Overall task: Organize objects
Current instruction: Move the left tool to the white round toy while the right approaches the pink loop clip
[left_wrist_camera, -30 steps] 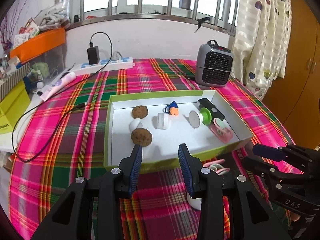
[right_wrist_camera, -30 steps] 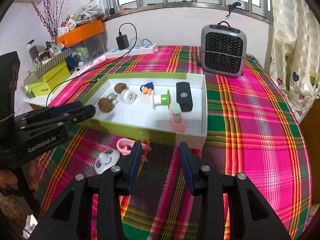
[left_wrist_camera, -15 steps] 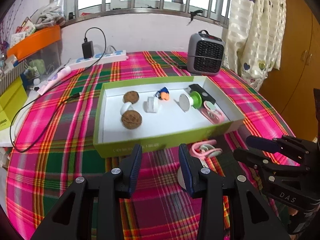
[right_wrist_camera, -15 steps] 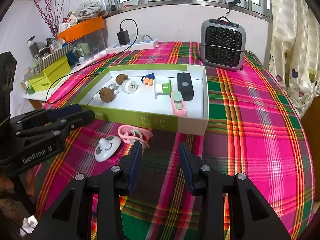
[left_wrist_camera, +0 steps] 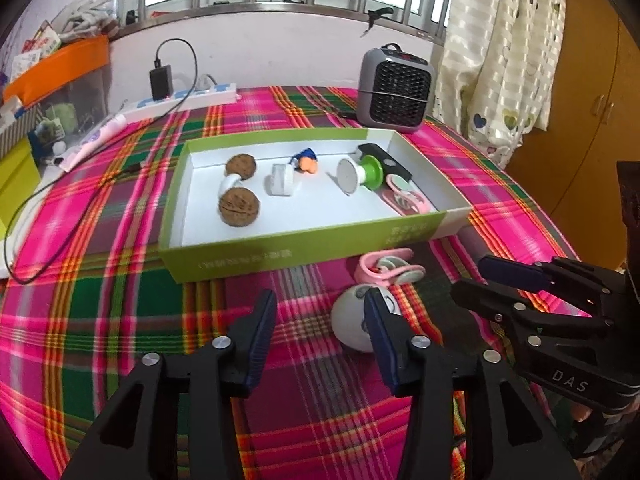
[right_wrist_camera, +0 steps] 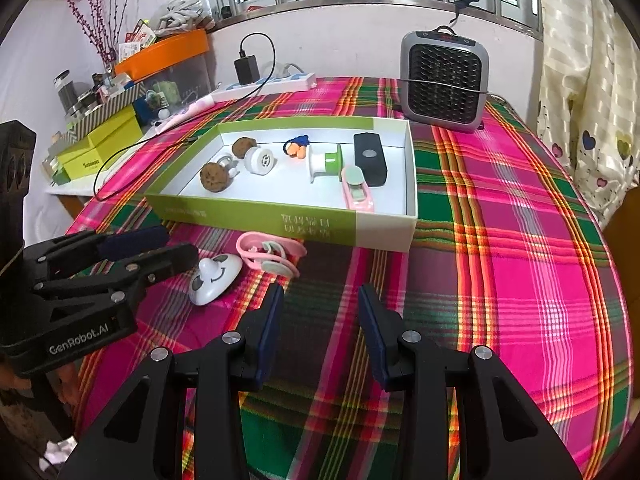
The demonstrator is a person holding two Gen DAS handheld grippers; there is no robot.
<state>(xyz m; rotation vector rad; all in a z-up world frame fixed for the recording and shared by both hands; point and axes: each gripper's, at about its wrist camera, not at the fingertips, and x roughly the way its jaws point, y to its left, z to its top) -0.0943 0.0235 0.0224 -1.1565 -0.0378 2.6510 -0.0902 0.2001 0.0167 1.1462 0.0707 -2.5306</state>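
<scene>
Your left gripper [left_wrist_camera: 320,330], jaws opening and empty, has the white panda-face disc [left_wrist_camera: 358,320] just right of its gap, near the box's front edge [left_wrist_camera: 280,256].

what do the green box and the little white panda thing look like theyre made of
Green box: looks like cardboard, a smooth printed green outside with a plain white lining and thin, straight folded walls.
White panda thing: probably hard plastic, glossy and smoothly moulded, with a highlight on its dome; ceramic can't be ruled out.
</scene>
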